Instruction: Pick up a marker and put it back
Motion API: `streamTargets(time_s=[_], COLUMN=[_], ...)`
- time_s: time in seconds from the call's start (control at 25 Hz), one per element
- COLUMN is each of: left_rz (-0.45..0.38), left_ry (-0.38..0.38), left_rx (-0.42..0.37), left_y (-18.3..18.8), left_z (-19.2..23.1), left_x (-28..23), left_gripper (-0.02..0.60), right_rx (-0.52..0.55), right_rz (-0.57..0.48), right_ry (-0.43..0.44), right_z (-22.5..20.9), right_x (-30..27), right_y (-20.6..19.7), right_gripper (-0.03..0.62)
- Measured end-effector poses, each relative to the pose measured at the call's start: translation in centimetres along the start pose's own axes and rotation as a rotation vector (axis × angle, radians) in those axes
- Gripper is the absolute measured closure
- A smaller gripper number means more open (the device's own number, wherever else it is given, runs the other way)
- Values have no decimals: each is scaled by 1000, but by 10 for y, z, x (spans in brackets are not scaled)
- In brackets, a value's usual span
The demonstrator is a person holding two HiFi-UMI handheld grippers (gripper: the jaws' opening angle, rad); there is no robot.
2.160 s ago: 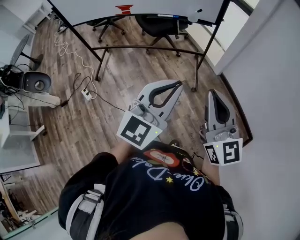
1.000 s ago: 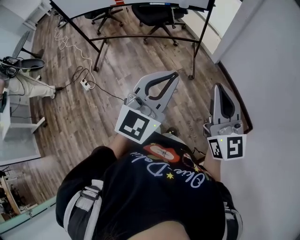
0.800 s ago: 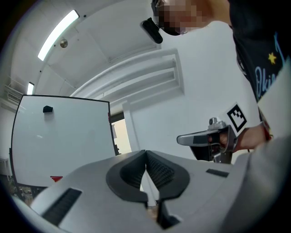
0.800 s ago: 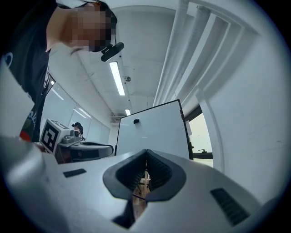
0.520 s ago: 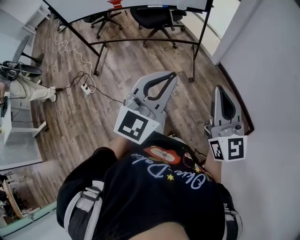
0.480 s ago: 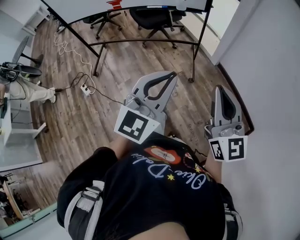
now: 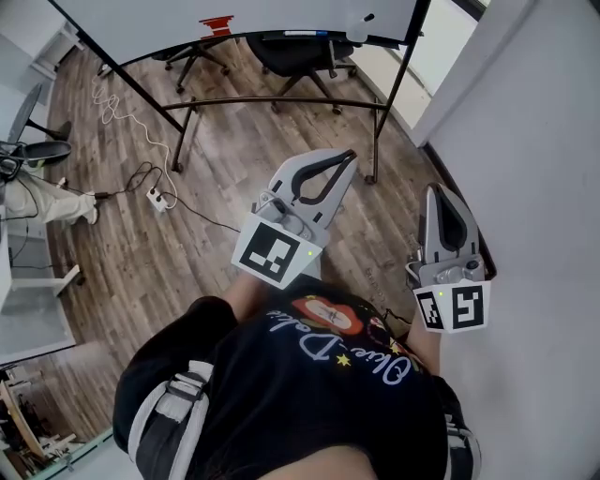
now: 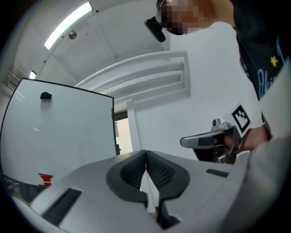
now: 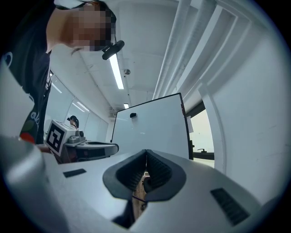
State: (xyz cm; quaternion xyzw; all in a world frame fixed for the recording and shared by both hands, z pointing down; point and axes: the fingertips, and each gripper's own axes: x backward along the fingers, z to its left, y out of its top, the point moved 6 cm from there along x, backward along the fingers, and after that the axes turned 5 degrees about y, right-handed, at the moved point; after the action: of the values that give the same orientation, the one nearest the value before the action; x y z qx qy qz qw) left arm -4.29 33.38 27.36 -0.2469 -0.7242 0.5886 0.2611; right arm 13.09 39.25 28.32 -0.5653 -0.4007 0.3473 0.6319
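The whiteboard [image 7: 281,11] sits nearer in the head view than a second ago. The person has closed in, so I judge the approach under way and no pick yet begun. Left gripper [image 7: 351,156] and right gripper [image 7: 438,190]: jaws fully together, holding nothing. The marker [image 7: 302,34] appears to lie on the board's ledge, well ahead of both claws, small and indistinct. The board's upper part is cut off.
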Motion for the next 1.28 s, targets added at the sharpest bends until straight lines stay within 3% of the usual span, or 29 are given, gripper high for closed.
streamTargets(time_s=[0.68,1.04,1.28], left_rz=[9,-2,-10], left_ry=[6,-33,-39], left_rx=[3,33,-15], left_y=[-33,-44,-50], left_z=[119,169,199], left_x=[-76,-108,-120], left_gripper=[578,577,577], right_rx=[8,23,27], right_rz=[53,82,72], right_ry=[25,-23,-54], right_z=[-43,-55,-62], right_x=[-144,-195,-226], right_y=[-20,-22,-23], right_gripper=[594,593,592])
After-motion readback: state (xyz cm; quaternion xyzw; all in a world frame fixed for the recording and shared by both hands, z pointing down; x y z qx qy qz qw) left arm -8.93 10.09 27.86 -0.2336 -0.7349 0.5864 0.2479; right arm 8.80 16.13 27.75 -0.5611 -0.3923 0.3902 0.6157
